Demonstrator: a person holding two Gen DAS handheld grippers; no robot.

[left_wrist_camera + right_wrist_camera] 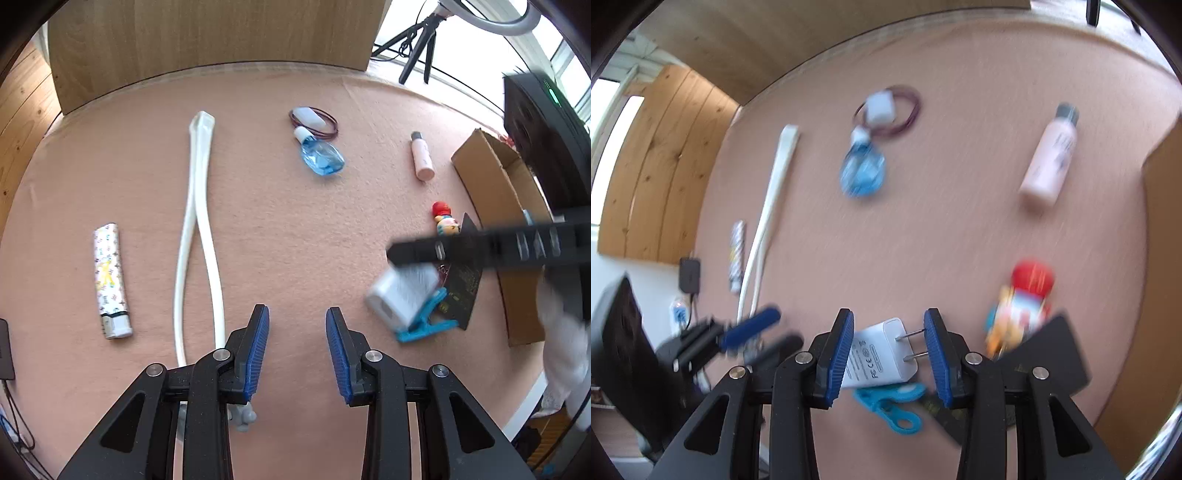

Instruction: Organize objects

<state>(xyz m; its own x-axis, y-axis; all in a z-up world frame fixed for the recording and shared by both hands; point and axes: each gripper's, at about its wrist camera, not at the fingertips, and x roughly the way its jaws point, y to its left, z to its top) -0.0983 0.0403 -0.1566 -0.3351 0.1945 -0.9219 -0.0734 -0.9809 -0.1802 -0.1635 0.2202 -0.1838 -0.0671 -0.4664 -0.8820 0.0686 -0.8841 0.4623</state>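
The right gripper [888, 354] stands wide around a white USB wall charger [877, 354] that lies on the pink felt table [960, 221], near the right side, partly over a blue plastic clip [890, 404]. The left pad seems to touch the charger's body; the right pad sits at the tips of its two metal prongs, so nothing is clamped yet.

The charger looks like a light, rigid, smooth plastic block. It would probably slip if pinched by the prongs, so the flat sides of the body are the better hold.

The left gripper [297, 345] hangs open over bare felt, holding nothing, just right of a white cable [199, 236]. A cardboard box [491, 192] lies at the right edge.
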